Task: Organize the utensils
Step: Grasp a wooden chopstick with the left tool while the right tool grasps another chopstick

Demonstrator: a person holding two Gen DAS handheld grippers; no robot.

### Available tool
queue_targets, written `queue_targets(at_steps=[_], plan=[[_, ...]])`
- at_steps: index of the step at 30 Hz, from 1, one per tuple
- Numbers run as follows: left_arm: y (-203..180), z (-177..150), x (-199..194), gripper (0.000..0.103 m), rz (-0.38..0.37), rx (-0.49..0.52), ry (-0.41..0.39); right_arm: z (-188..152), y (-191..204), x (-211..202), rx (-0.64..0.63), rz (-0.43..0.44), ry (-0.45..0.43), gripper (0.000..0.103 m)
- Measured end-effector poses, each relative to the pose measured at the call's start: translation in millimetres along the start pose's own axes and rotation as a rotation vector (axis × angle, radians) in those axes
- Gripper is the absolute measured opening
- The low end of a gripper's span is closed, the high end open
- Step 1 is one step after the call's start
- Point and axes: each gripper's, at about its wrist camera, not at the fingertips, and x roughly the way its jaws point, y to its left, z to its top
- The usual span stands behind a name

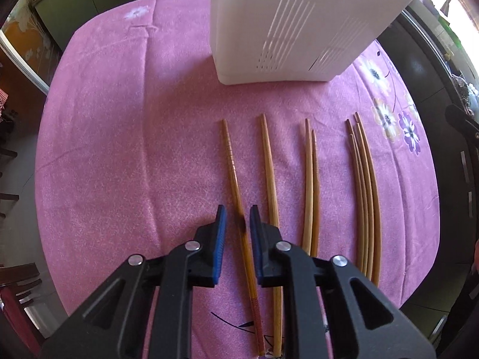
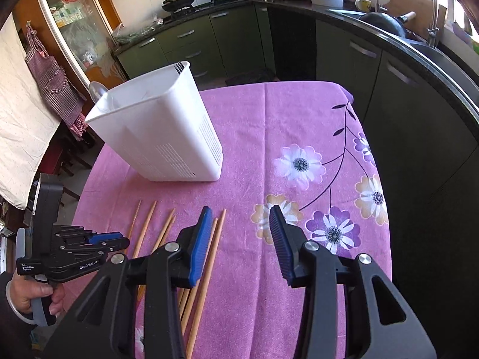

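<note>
Tablecloth (image 2: 269,125) pink, flowered (kitchen cabinets (image 2: 233,39) behind).

Both wrist views look down, sharing chopsticks (image 1: 311,185).

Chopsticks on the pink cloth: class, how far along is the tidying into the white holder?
Done: little. The white utensil holder shows only a spoon at its far rim. In hand: nothing gripped yet; the left hand-held gripper straddles the leftmost, ridged chopstick, pads not pressing on it. The right hand-held gripper is open, with nothing between its jaws. Left: all the chopsticks lying on the cloth.
</note>
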Motion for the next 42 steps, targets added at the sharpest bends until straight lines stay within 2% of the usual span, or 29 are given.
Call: queue_targets(at_steps=[10,14,17,21,25,28,37,42], plan=[[-18,3,10,0.013,0.103,0.054,0.022,-3,12,16,-0.031,-0.015,0.095,0.041],[-21,10,11,0.007,0.088,0.047,0.026,-9,13,29,-0.029,0.004,0.191,0.041],[-15,9,1,0.007,0.079,0.047,-0.02,-16,16,42,-0.02,0.028,0.263,0.041],[-10,7,-20,0.007,0.061,0.039,-0.071,-24,19,63,-0.005,0.024,0.352,0.034],[-5,2,-42,0.007,0.051,0.04,-0.119,-25,24,73,-0.003,0.001,0.375,0.023],[-6,-2,-52,0.007,0.042,0.044,-0.153,-25,26,80,0.018,0.008,0.402,0.022],[10,-18,-75,0.007,0.042,0.054,-0.217,-27,49,98,-0.006,-0.056,0.435,0.018],[12,-23,-79,0.007,0.036,0.06,-0.231,-27,72,106,-0.053,-0.123,0.43,0.014]])
